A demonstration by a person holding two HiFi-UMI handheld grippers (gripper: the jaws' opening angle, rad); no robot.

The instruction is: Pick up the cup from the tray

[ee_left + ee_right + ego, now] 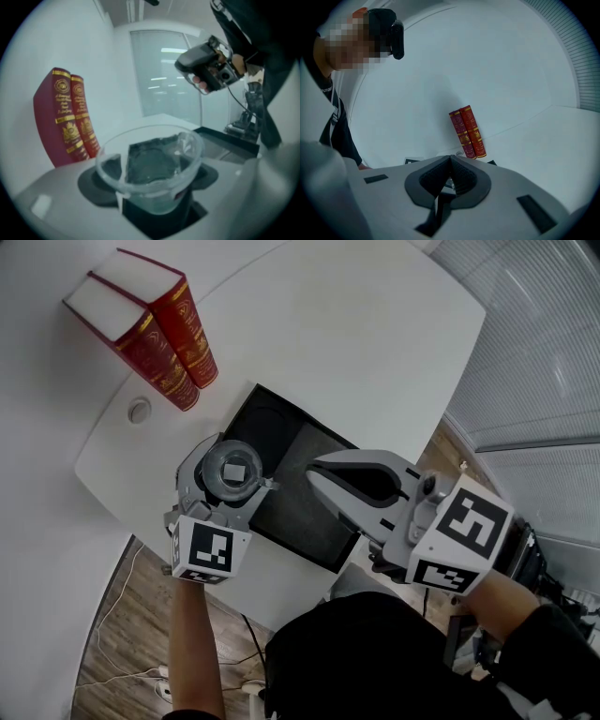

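My left gripper [232, 471] has its fingers spread wide around the clear cup [152, 161], and the dark pads [96, 180] hug its wall on both sides, so I am pinching the cup just below its rim. It stands upright between them, mouth up and empty. From the head view the cup sits at the left edge of the black tray [314, 517], on the side near my body; I cannot tell whether its base rests on the tray or hangs just clear of it. My right gripper [450, 161] has its fingers pressed together, tips meeting with nothing between them, and it hangs over the right part of the tray, well apart from the cup. Two red books [155, 329] stand side by side on the white table [366, 324] beyond the tray's far left corner.
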